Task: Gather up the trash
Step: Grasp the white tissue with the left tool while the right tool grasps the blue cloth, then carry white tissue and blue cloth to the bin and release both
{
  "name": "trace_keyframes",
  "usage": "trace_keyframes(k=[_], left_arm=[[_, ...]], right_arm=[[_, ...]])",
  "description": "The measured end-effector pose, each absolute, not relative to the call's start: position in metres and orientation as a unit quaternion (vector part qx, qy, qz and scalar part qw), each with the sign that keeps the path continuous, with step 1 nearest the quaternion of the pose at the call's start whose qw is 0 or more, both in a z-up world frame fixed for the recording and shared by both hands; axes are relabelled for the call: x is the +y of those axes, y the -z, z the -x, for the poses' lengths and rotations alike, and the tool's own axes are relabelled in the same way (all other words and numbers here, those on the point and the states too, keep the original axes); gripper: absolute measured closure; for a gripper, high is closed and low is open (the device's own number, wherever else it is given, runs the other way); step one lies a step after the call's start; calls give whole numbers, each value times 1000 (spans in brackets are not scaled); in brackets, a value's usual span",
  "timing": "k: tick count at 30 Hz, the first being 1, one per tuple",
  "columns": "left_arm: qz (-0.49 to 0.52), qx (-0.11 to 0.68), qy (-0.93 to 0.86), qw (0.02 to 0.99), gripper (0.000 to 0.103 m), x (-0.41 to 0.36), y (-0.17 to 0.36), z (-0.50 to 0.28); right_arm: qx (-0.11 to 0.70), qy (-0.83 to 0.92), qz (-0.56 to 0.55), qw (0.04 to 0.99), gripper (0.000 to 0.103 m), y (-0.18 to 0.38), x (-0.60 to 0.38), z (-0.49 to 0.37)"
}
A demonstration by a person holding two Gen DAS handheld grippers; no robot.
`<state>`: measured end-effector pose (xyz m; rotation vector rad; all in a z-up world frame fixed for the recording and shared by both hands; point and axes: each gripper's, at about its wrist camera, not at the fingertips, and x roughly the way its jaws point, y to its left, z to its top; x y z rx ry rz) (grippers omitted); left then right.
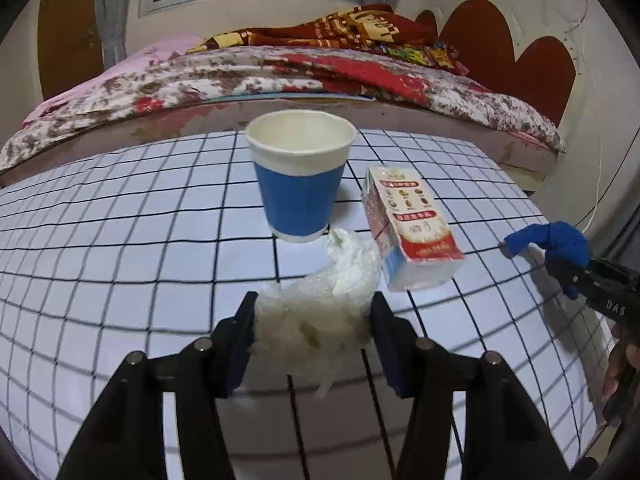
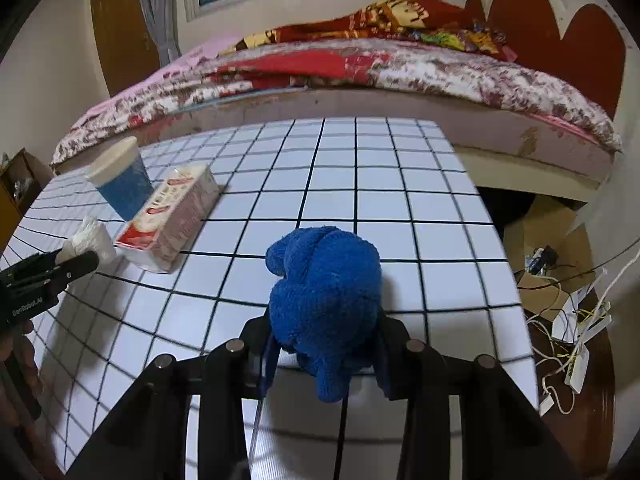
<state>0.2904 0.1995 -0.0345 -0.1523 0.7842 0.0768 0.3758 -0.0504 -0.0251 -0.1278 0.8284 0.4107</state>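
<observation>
Crumpled white plastic wrap [image 1: 320, 312] is pinched by left gripper [image 1: 314, 338] at lower centre, blue cloth [image 2: 324, 300] is clamped by right gripper [image 2: 324, 354], both over gridded bench [image 2: 400, 208].

My two wrist cameras look steeply down, close over the white black-gridded table [image 1: 120, 240], facing the floral-quilted bed [image 2: 440, 72]; both share the blue-and-white paper cup [image 1: 300, 184].

Grid-patterned table [image 2: 400, 200] with cup [image 1: 301, 180], carton [image 1: 408, 228] (on its side), crumpled plastic [image 1: 320, 312]
</observation>
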Motion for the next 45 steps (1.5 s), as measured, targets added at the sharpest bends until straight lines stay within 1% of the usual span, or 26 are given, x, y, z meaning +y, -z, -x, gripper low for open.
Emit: trace_keyframes(k=[6,20,25,31,38,45], left_arm=[[50,366,-28,929,47,181,10,-263],[-25,311,11,950,47,105,-58,-200],[-22,302,28,953,47,74,-71,-178],[-8,296,66,953,47,29,-69,-167],[-14,304,116,946,47,-25,-53,-158],[-10,310,151,939,47,-58,-43,-153]], right_arm=[[375,-202,44,904,63,-1,-68,-341],[324,-194,7,926,63,-59,-137,-242],[304,-189,-23,933,62,-75,-169,-210],[293,-168,-53,940,62,-78,-212,-176],[293,-136,-74,944,62,-68,-258,-154],[292,-110,-81,946,62,-62,-284,-137]])
